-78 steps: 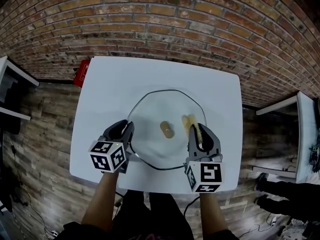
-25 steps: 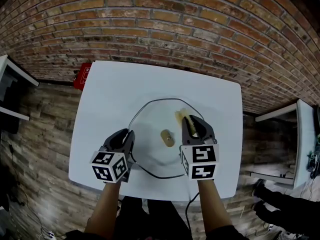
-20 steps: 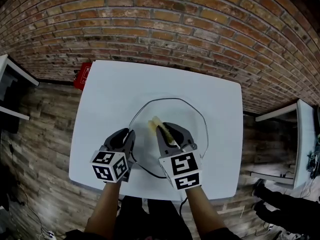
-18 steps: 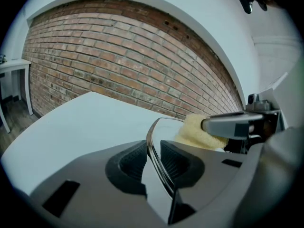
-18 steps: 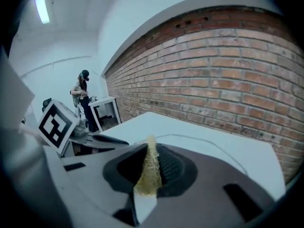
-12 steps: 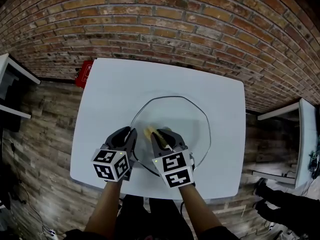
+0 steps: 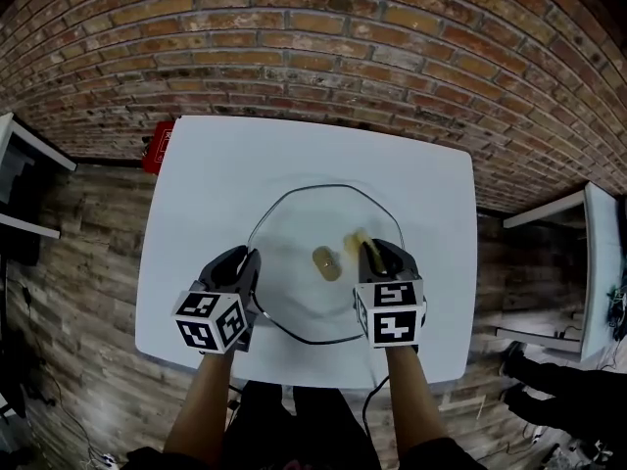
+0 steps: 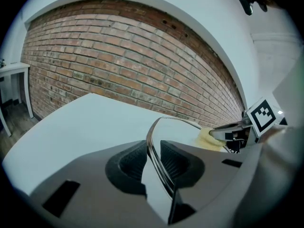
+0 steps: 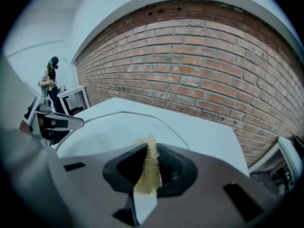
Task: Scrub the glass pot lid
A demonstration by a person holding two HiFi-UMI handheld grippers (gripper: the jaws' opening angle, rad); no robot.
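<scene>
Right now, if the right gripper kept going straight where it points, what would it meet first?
Probably the glass pot lid: the sponge in the right gripper aims down at its glass, just right of the knob. Whether they touch is unclear.

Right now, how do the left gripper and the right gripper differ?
The left gripper clamps the lid's rim; the right gripper clamps a yellow sponge. The left gripper sits at the lid's left edge; the right gripper reaches over the glass, right of the knob. Both are shut on something and point toward the brick wall.
</scene>
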